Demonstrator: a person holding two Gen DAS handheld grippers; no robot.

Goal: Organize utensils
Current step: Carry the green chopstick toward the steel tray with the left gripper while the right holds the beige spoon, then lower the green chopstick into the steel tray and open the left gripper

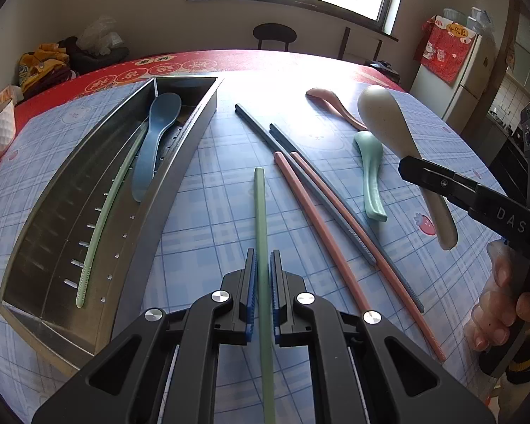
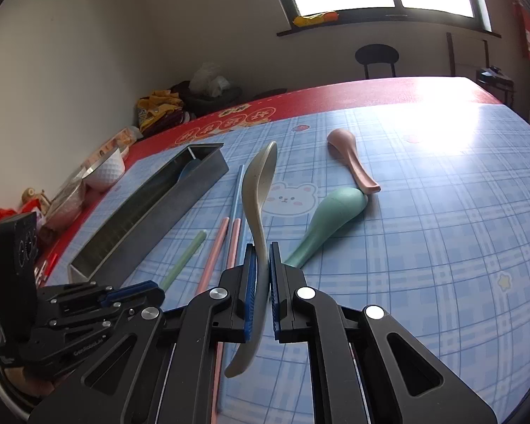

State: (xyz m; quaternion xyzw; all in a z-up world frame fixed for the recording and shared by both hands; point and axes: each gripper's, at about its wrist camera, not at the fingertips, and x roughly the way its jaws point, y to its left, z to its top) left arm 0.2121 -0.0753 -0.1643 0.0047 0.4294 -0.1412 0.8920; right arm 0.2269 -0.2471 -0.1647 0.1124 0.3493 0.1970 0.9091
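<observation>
My left gripper (image 1: 263, 258) is shut on a green chopstick (image 1: 261, 212) that points away over the blue plaid mat. A steel utensil tray (image 1: 180, 162) to its left holds a blue spoon (image 1: 155, 141) and another green chopstick (image 1: 102, 219). My right gripper (image 2: 262, 252) is shut on the handle of a beige spoon (image 2: 256, 190) and holds it above the table; it also shows in the left wrist view (image 1: 399, 141). Two pink chopsticks (image 1: 321, 226), two dark grey chopsticks (image 1: 261, 130), a teal spoon (image 2: 330, 219) and a pink spoon (image 2: 349, 159) lie on the mat.
A white bowl (image 2: 107, 169) and clutter sit at the table's left edge beyond the tray (image 2: 152, 205). A red cloth border (image 1: 130, 70) runs along the far side. A chair (image 1: 274, 35) stands behind the table under the window.
</observation>
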